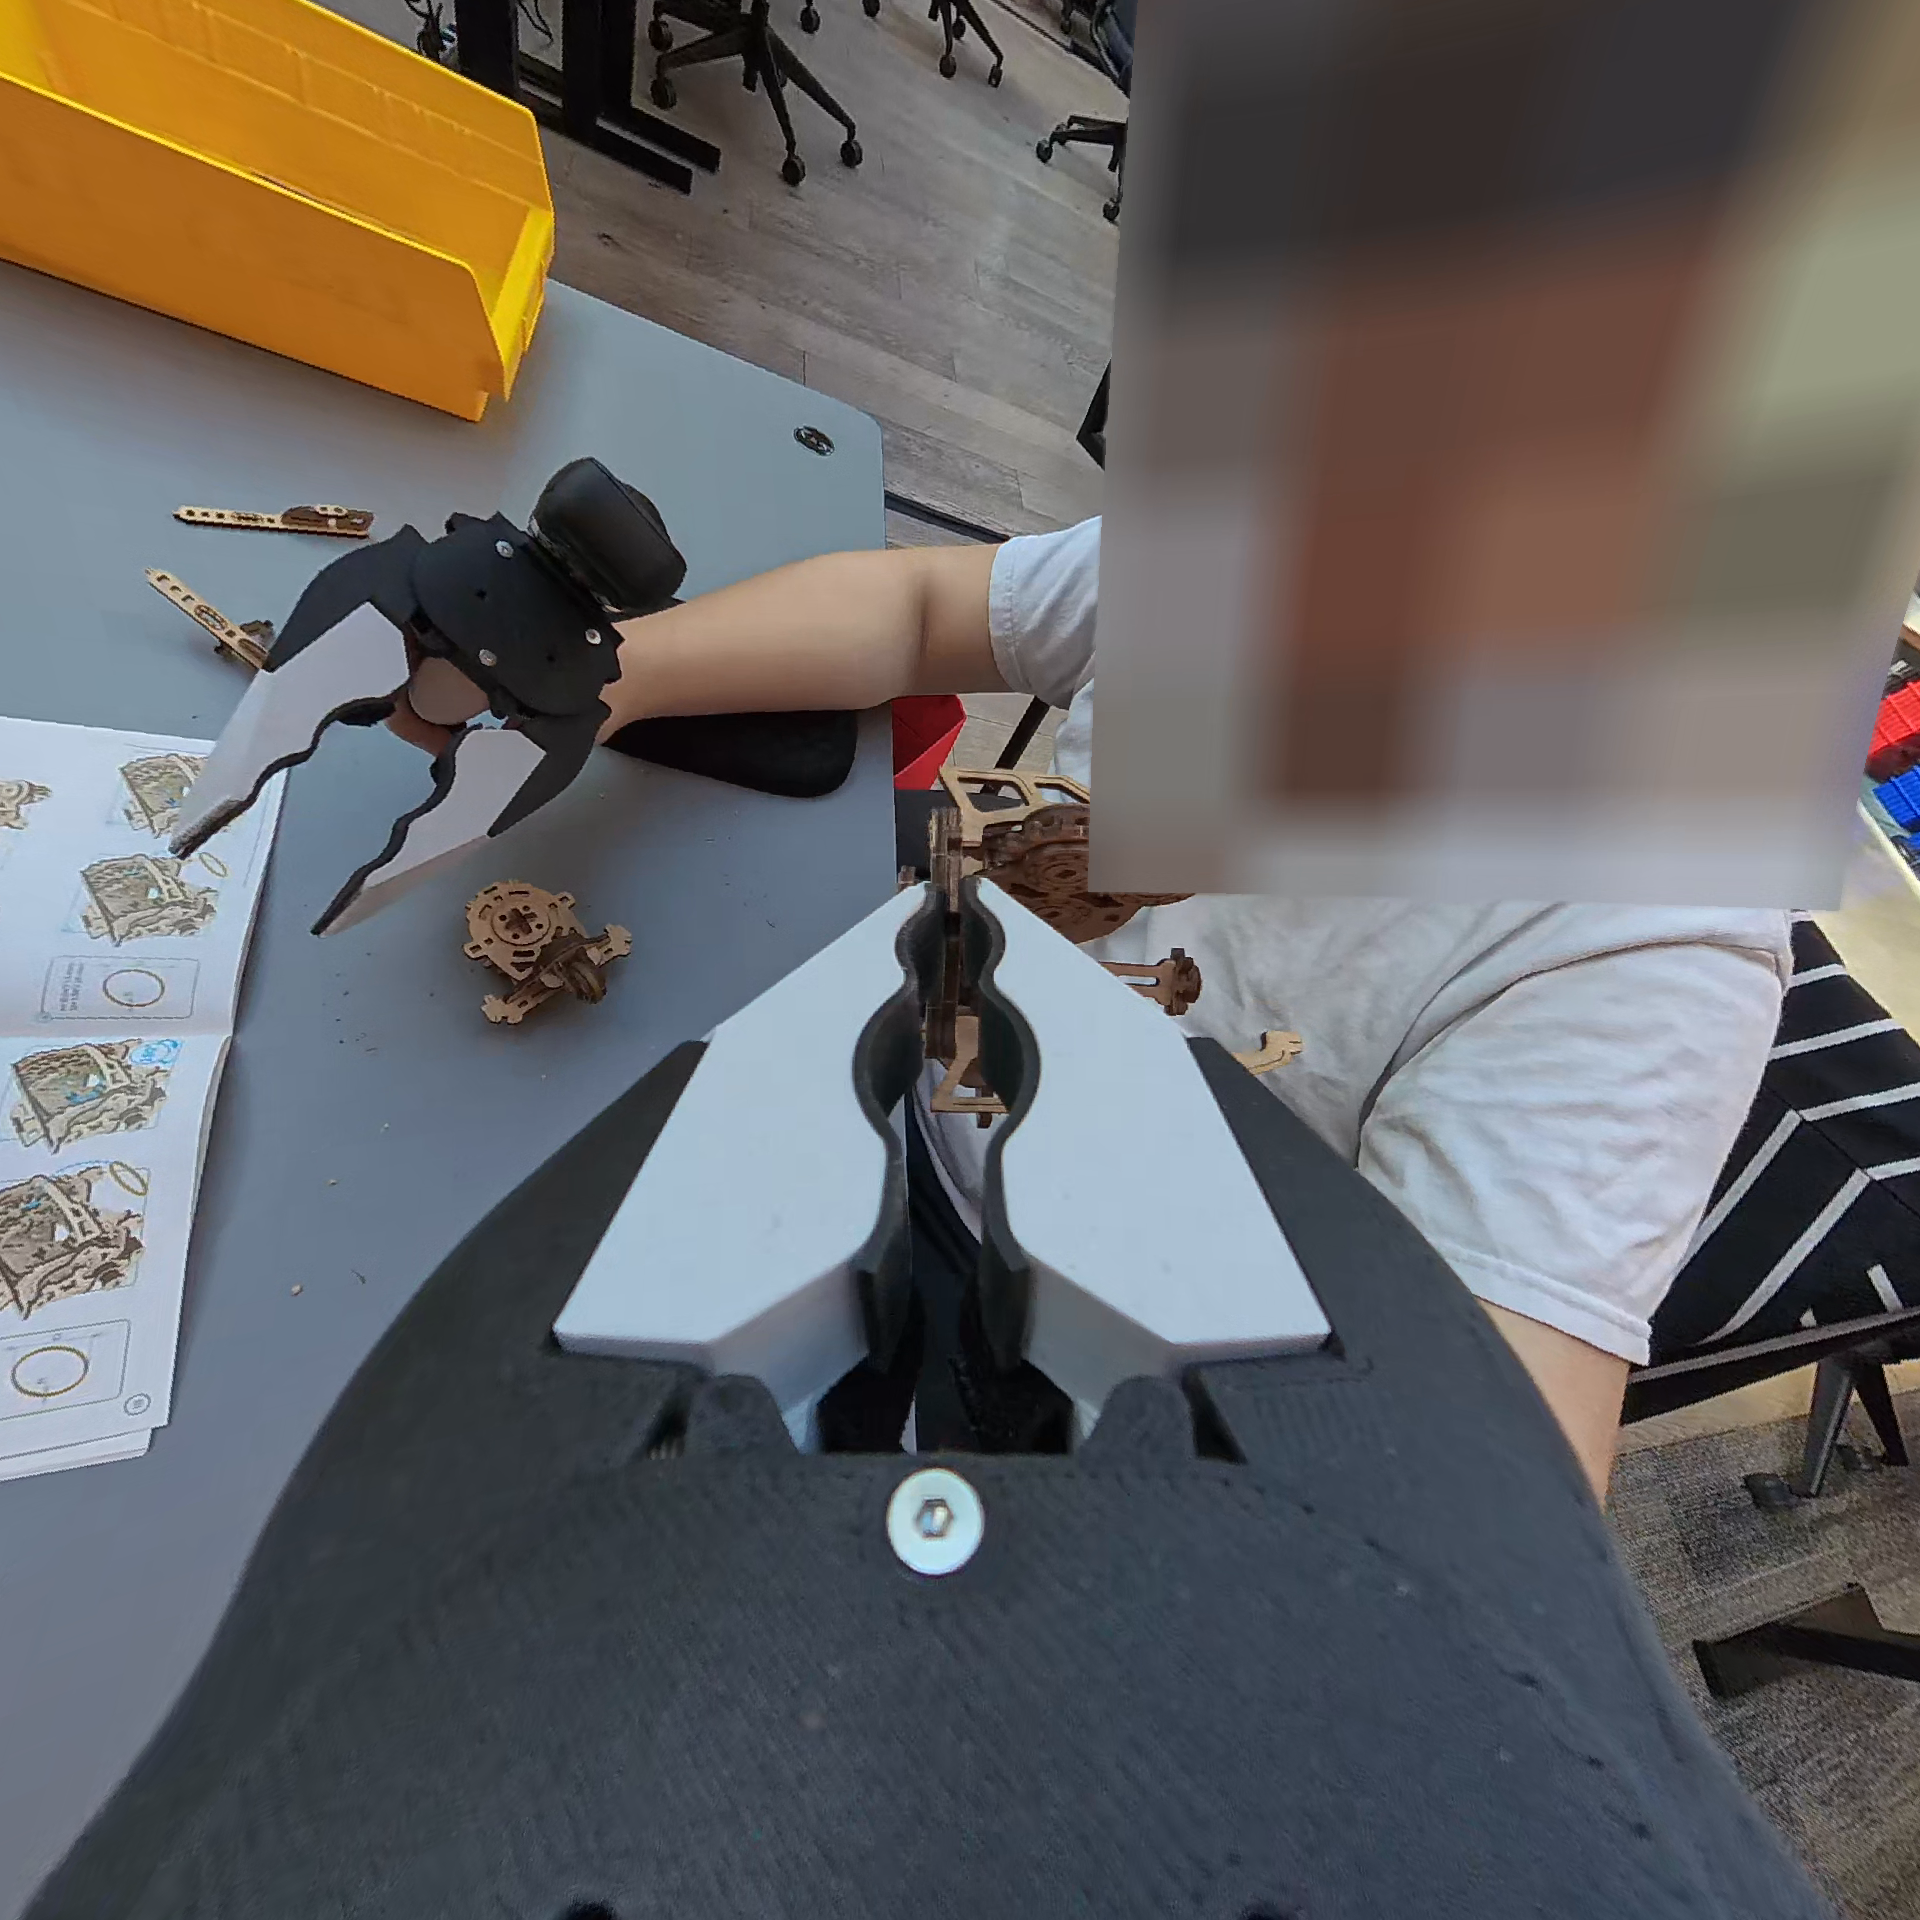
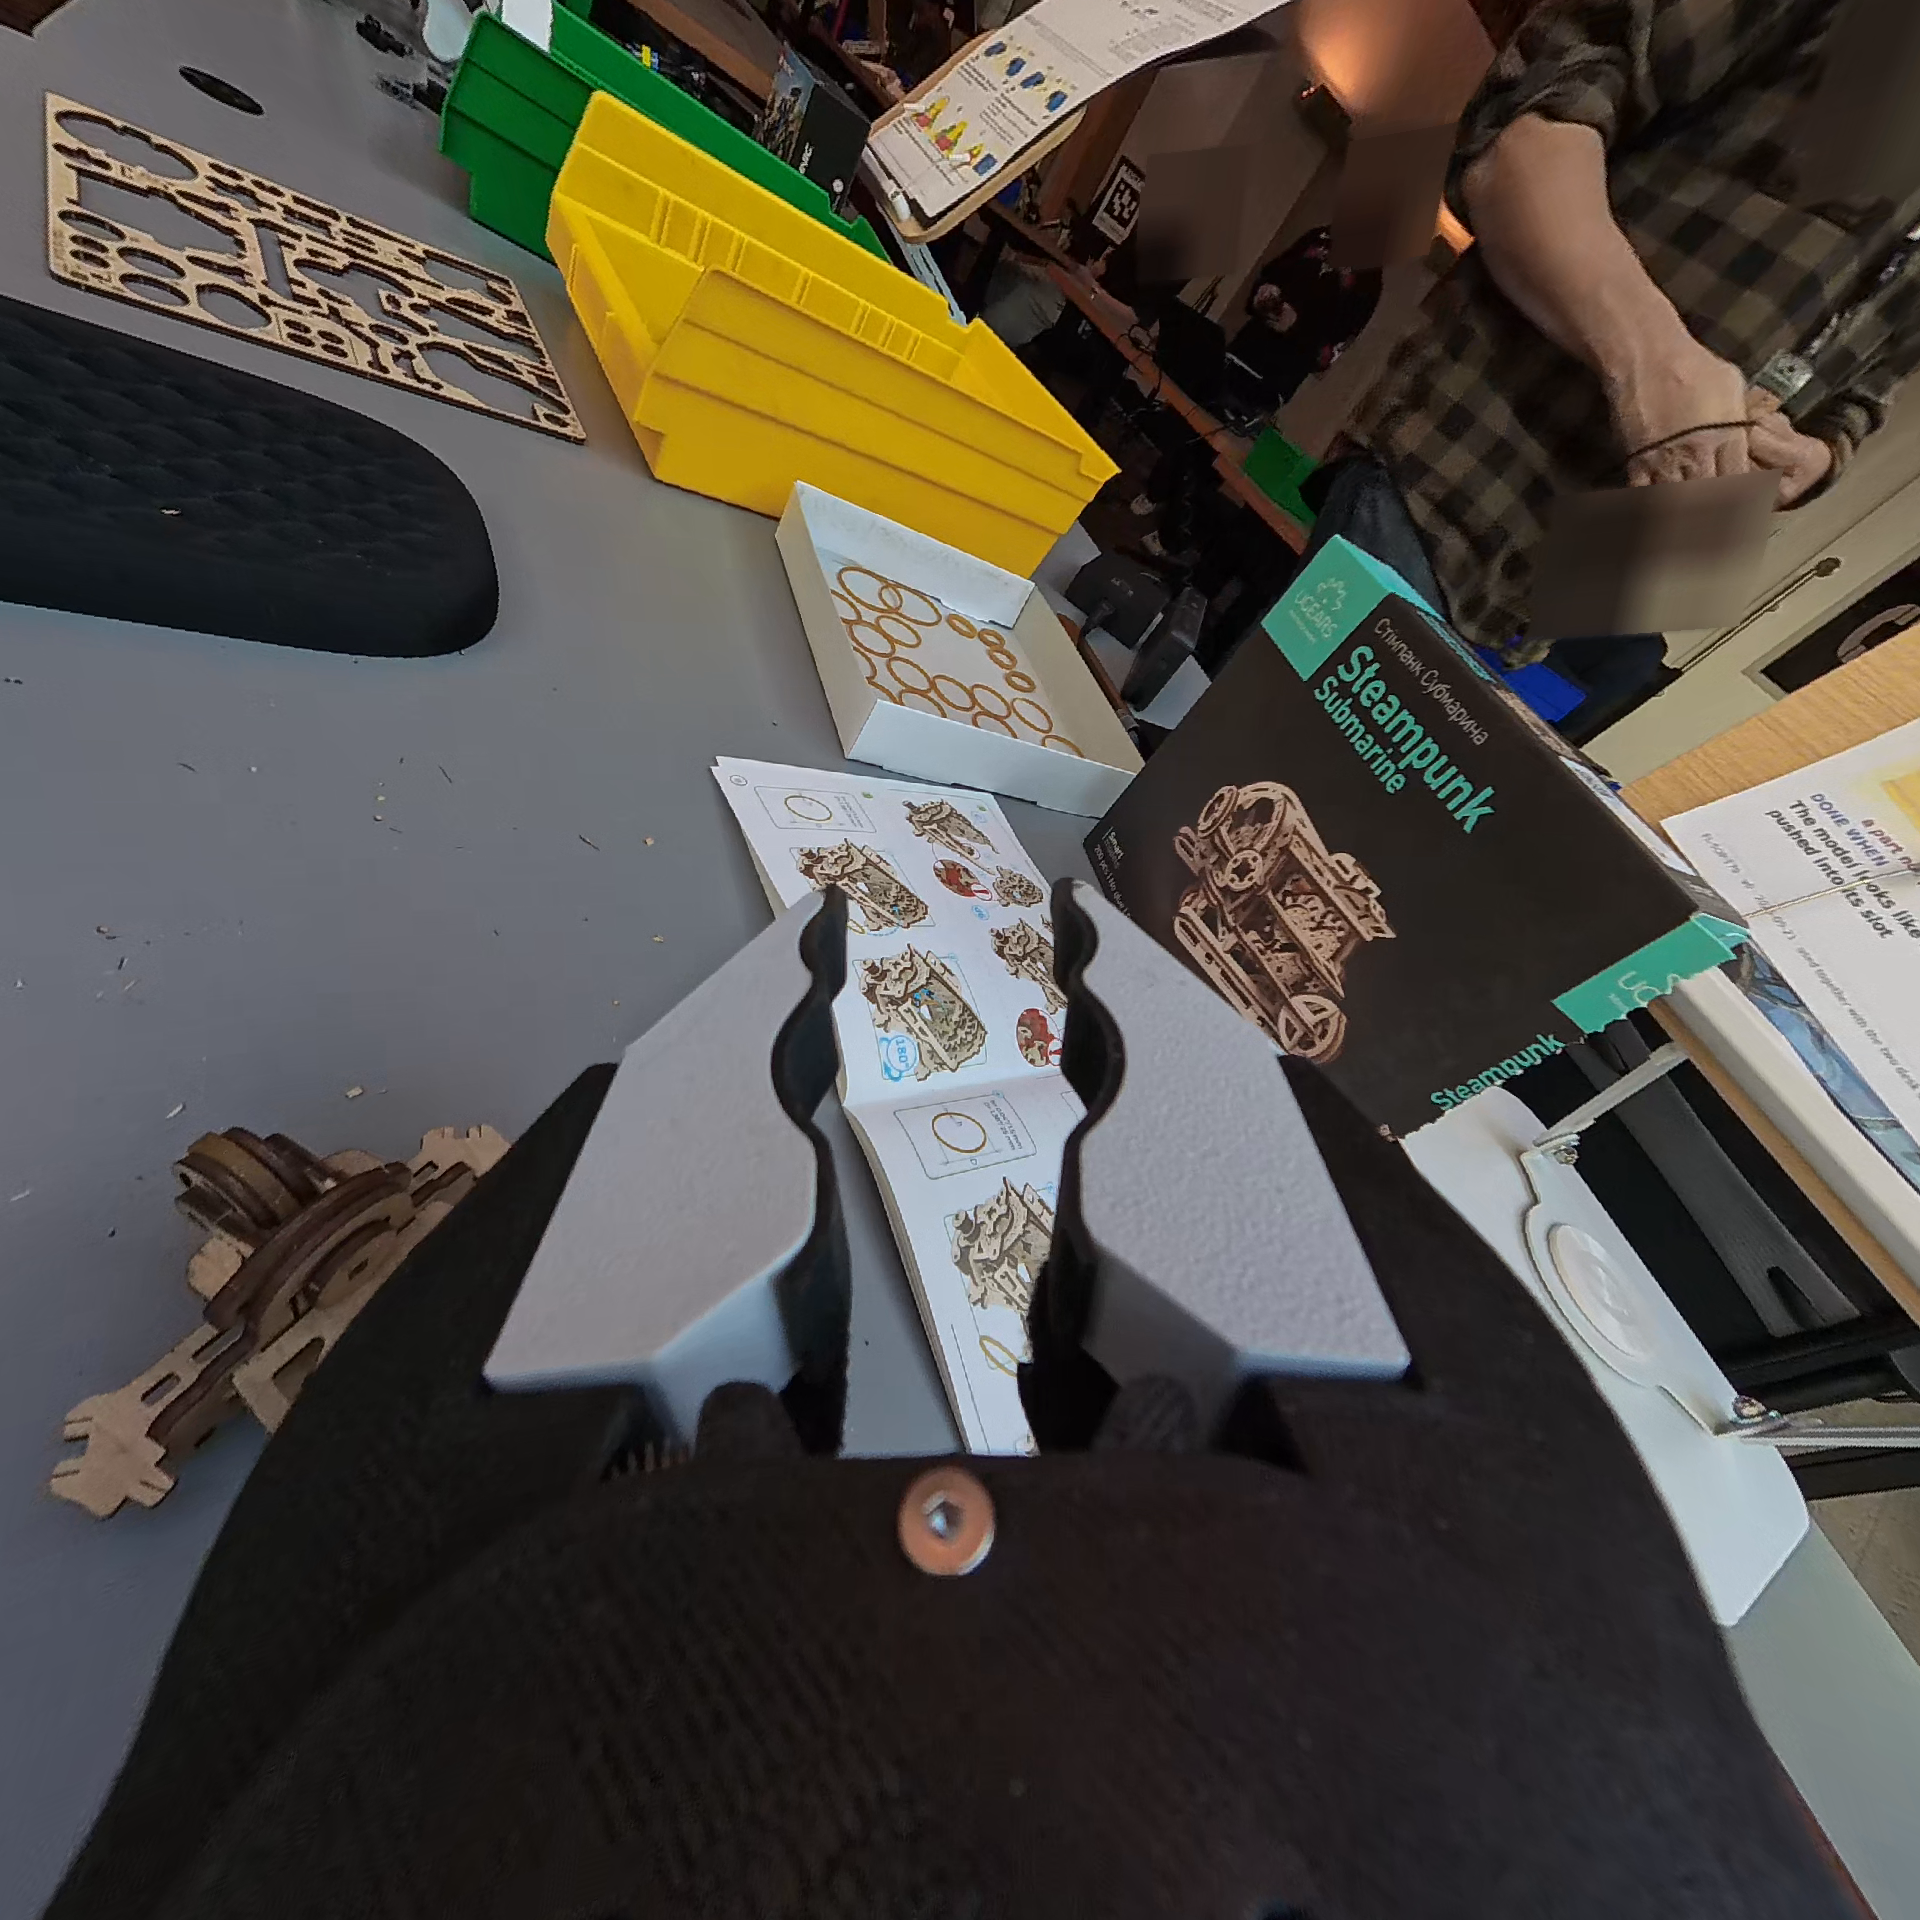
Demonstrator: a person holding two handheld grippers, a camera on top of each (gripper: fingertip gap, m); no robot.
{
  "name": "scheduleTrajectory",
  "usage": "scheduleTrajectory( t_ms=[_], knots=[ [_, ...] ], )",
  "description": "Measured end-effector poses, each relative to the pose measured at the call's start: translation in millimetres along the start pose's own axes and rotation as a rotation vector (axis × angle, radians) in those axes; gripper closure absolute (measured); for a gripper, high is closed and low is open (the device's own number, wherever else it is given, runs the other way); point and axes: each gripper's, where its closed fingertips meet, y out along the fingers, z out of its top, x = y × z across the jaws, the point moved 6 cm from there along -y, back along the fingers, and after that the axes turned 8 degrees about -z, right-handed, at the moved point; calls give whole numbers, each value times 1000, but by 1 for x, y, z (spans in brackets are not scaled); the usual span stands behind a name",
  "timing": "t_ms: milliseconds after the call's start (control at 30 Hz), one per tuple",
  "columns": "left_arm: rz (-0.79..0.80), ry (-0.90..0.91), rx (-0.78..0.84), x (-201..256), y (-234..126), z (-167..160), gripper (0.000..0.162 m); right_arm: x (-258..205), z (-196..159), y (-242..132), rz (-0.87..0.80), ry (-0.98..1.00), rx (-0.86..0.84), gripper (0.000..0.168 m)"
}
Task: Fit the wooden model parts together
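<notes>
My left gripper [image 1: 948,899] is shut on a flat plate of a large wooden model assembly [image 1: 1039,847], held off the table's edge in front of a person in a white shirt. A small wooden sub-assembly [image 1: 540,961] with cross-shaped arms lies on the grey table [image 1: 623,520], just right of my right gripper [image 1: 255,883]. In the right wrist view, my right gripper [image 2: 951,904] is open and empty, low over the instruction booklet [image 2: 935,1039]. The same sub-assembly [image 2: 249,1278] lies at its lower left.
Two wooden strips [image 1: 275,517] [image 1: 208,618] lie beyond the right gripper. Yellow bins [image 2: 831,384], green bins [image 2: 540,135], a punched wooden sheet [image 2: 281,270], a black pad [image 2: 208,488], a white tray of rings [image 2: 894,727] and the kit box [image 2: 1382,862] surround the booklet. A person in plaid stands far right. The left gripper's tips are roughly 25 cm from the right gripper's.
</notes>
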Motion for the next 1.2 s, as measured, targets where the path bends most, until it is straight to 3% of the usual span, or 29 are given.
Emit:
scheduleTrajectory(
  t_ms=[33,267,400,600,700,833,1200],
  knots=[
    [-3,1,2,0,0,0,162,0,0,0,0,0,0,129],
    [24,-13,-3,-5,0,-4,162,1,-1,0,-1,-1,-1,129],
    [118,-77,-9,-20,-2,-10,162,2,-1,0,-7,0,-1,129],
    [440,-305,21,-63,-5,-40,162,19,-2,-5,-89,17,1,130],
    [633,-492,83,-91,-3,-68,162,33,-3,-10,-156,55,16,130],
    [800,-606,118,-117,10,-103,162,44,-10,-12,-200,75,2,130],
    [1282,-689,32,-151,21,-140,162,48,-13,-13,-238,64,-14,130]
  ],
)
